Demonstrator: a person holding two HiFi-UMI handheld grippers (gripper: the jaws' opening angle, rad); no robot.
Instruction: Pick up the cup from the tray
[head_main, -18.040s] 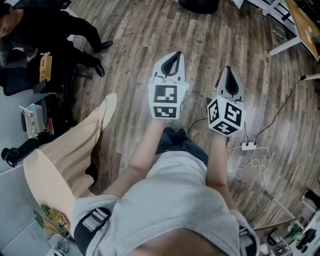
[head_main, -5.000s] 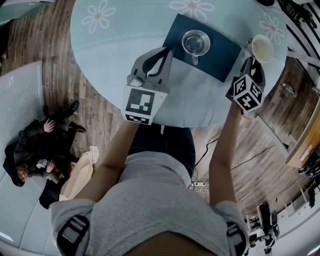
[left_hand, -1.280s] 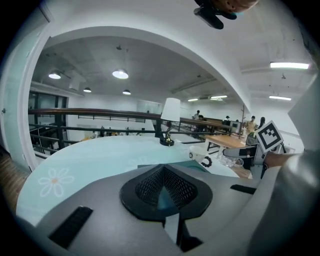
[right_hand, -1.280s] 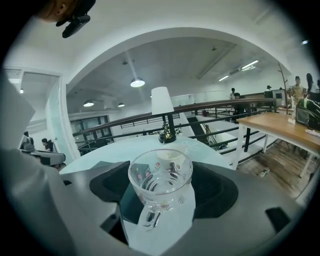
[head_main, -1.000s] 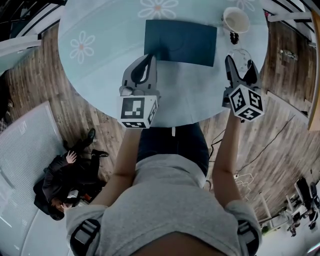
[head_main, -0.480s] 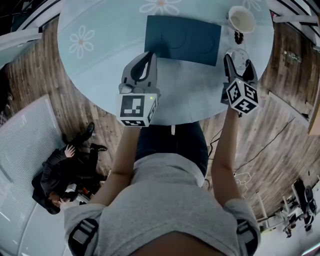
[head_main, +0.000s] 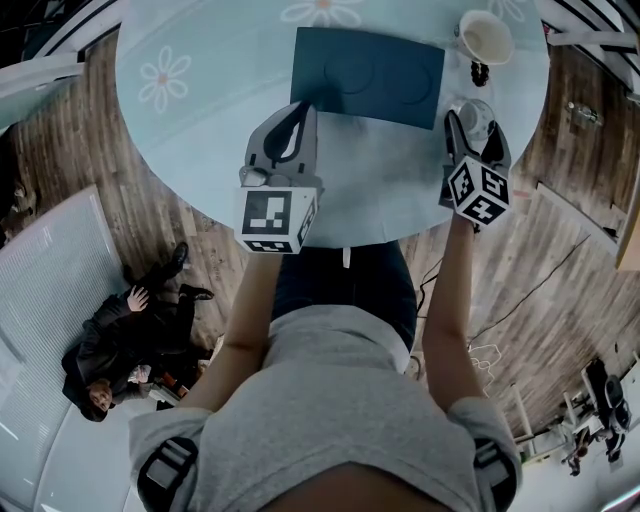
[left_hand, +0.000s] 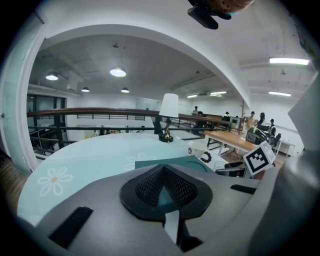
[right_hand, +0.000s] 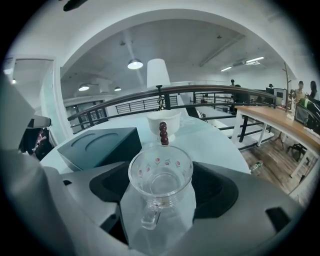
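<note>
Right gripper (head_main: 475, 122) has the glass cup (right_hand: 161, 172) between its fingers (right_hand: 107, 186). The dark pads sit tight on both sides of the bowl, so it reads as gripped. The cup is upright with its mouth open to the top and its handle pointing back toward the gripper body, and small red flower prints run under the rim. Can't tell whether its base is on the table (head_main: 200, 140) or just off it. The cup is off the tray (head_main: 368, 62). It sits to the tray's right, near the table's right edge, just on the person's side of a white bowl (head_main: 485, 38). A short string of dark red beads (right_hand: 162, 133) lies between bowl and cup, close to the cup's far rim. The tray is dark teal and rectangular with two round recesses in its top, and it lies flat toward the far side of the table. Left gripper (head_main: 298, 108) has its fingers closed together with nothing between them. It hovers over the table with the tips just at the tray's near left corner, and its own view shows the teal edge right past the pads. The table is round and pale blue with white daisy prints. The two grippers are well apart, left near the table's middle and right near its edge. Below the table there is a wood floor, with a person in dark clothes (head_main: 120, 345) at lower left of the head view.
</note>
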